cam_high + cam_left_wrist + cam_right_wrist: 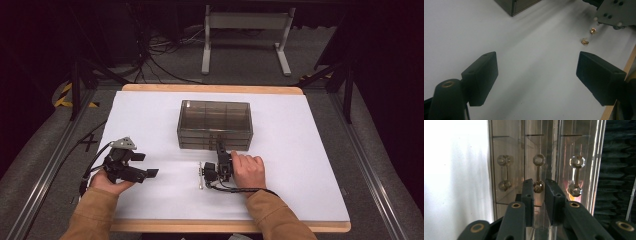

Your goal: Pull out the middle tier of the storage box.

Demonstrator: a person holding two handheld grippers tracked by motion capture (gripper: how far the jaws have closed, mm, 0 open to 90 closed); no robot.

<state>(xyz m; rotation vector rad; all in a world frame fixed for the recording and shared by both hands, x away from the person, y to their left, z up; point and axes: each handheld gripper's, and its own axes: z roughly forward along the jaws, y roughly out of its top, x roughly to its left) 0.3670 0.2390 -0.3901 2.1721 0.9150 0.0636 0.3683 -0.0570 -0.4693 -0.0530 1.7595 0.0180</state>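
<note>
In the high view, the drawer box [215, 125], a smoky transparent unit with stacked drawers, stands at the centre of the frame on the white-covered desk [310, 165]. The right claw [220, 148] sits just below the box's front face, lower centre of the frame, with its jaws pointed up at the drawer fronts and the person's right hand [248, 170] gripping its body from the right. In the right gripper view, the box front [544, 157] fills the centre and shows three faceted bar handles side by side. The two black jaws rise from the bottom edge and stand narrowly apart around the lower knob of the middle handle [538, 173]; the knob lies between the jaw tips. Whether the pads actually press on it cannot be told, since a small gap appears on each side. The left handle [504, 173] and the right handle [576, 175] are free. The left claw [142, 165] rests at the lower left of the high view, held by the left hand [107, 181], well apart from the box. In the left gripper view its jaws stand wide open over bare white desk surface [531, 75] with nothing between them. A corner of the box [515, 6] shows at the top of that frame.
</note>
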